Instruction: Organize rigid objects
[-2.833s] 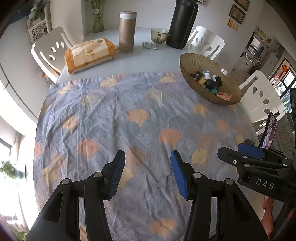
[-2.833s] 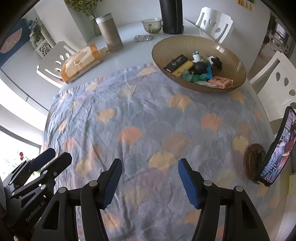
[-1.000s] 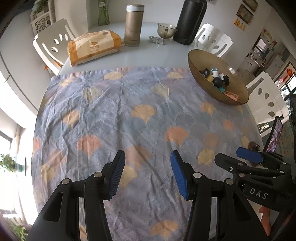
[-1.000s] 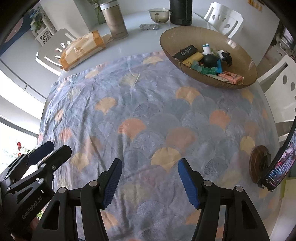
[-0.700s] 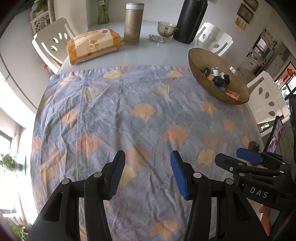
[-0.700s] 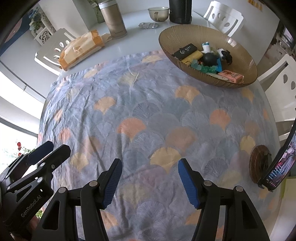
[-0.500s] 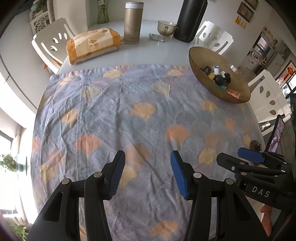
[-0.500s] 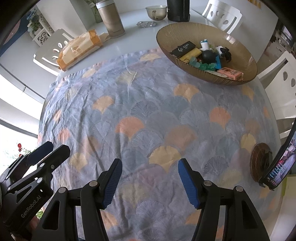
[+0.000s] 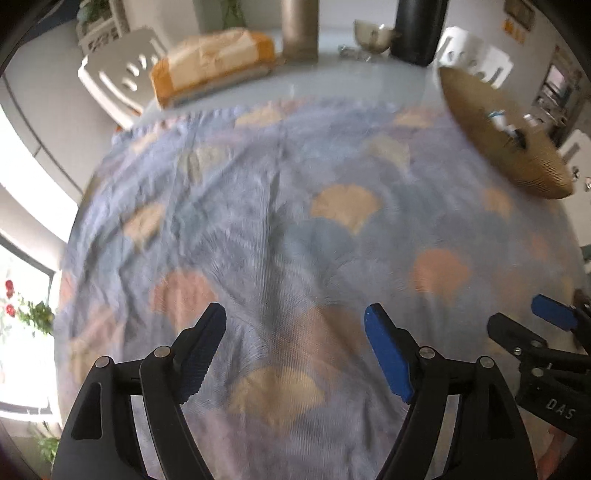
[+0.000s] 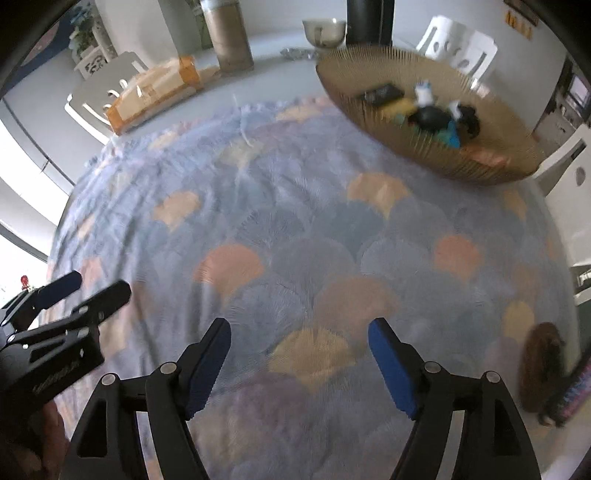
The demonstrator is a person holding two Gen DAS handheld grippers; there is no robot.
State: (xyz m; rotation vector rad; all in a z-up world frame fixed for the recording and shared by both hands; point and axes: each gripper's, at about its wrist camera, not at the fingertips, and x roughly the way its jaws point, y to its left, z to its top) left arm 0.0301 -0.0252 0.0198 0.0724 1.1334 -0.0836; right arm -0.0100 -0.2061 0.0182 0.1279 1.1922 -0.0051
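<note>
A wide brown bowl (image 10: 354,74) stands at the far right of the table and holds several small rigid objects: a black box (image 10: 382,92), a white bottle (image 10: 424,92), a dark round thing (image 10: 430,117) and a pink box (image 10: 485,157). The bowl also shows in the left wrist view (image 9: 517,162). My left gripper (image 9: 295,332) is open and empty above the patterned cloth (image 9: 295,229). My right gripper (image 10: 299,343) is open and empty above the cloth, well short of the bowl. Each gripper shows at the edge of the other's view.
At the back stand an orange-wrapped packet (image 9: 214,62), a tan flask (image 10: 229,40), a small glass bowl (image 10: 324,31) and a tall black jug (image 9: 421,29). A phone on a round stand (image 10: 543,373) is at the near right. White chairs surround the table.
Both grippers have dropped lower and moved forward over the cloth; the views are now blurred by motion. Both stay open and empty.
</note>
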